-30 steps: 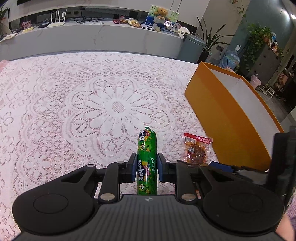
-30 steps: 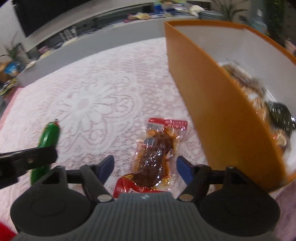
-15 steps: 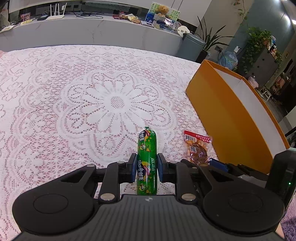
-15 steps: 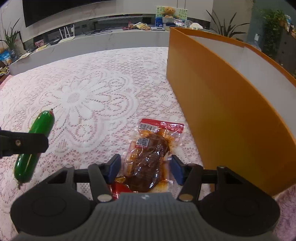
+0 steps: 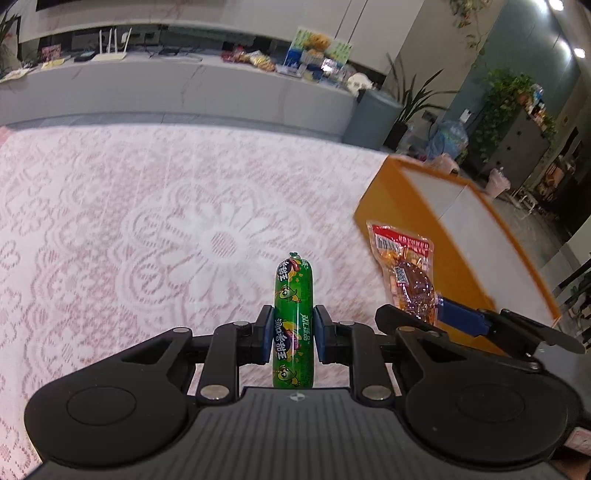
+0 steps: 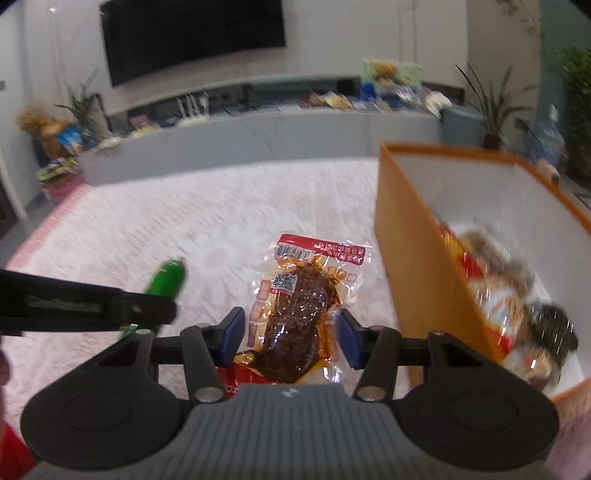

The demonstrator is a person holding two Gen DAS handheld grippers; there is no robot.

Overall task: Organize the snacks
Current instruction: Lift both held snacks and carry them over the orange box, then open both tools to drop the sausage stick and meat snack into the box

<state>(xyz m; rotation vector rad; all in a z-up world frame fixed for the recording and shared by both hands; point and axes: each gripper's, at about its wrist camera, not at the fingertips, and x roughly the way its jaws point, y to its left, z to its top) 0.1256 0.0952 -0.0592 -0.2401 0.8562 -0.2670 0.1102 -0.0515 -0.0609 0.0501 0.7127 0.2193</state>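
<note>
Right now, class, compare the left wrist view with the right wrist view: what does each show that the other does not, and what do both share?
Only the left wrist view shows the printed label along the green sausage, clamped between the left gripper pads.

Only the right wrist view shows the snacks already inside the orange box, and the wall screen.

Both show the sausage, the red meat packet in the right gripper, the box and the lace tablecloth.

A green sausage stick with cartoon print is clamped upright-lengthwise above the lace tablecloth, a clear red-topped pack of brown meat is held lifted beside the open orange box containing more snack packs.
</note>
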